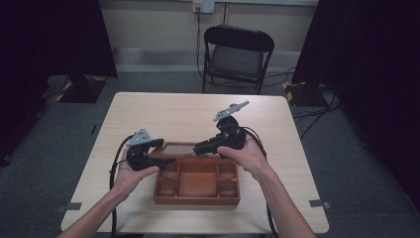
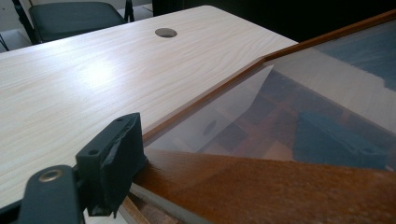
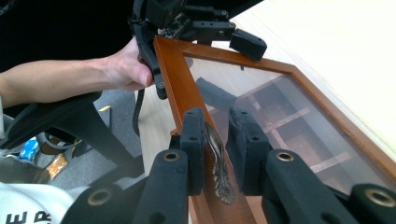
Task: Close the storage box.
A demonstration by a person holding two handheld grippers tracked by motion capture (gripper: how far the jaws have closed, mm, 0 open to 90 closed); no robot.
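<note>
Nearest the person, the wooden box (image 1: 197,183) sits on the bench (image 1: 198,111), its compartments bare and its glass-paned lid (image 3: 261,112) raised on the far side; the right claw (image 3: 215,154) has its jaws nearly together around the ornate metal handle (image 3: 219,168) on the lid's frame, one pad against it and a slight gap at the other; the left claw (image 2: 112,163) is clamped on the lid's wooden frame at a corner. I judge the lid stiff but fragile, since the pane takes up most of it; the varnished wood looks slippery, so the frame and the handle are the places to hold, never the glass. The box itself seems light enough to shift if the lid is pulled hard. Farther off stands a folding chair (image 1: 236,57).
</note>
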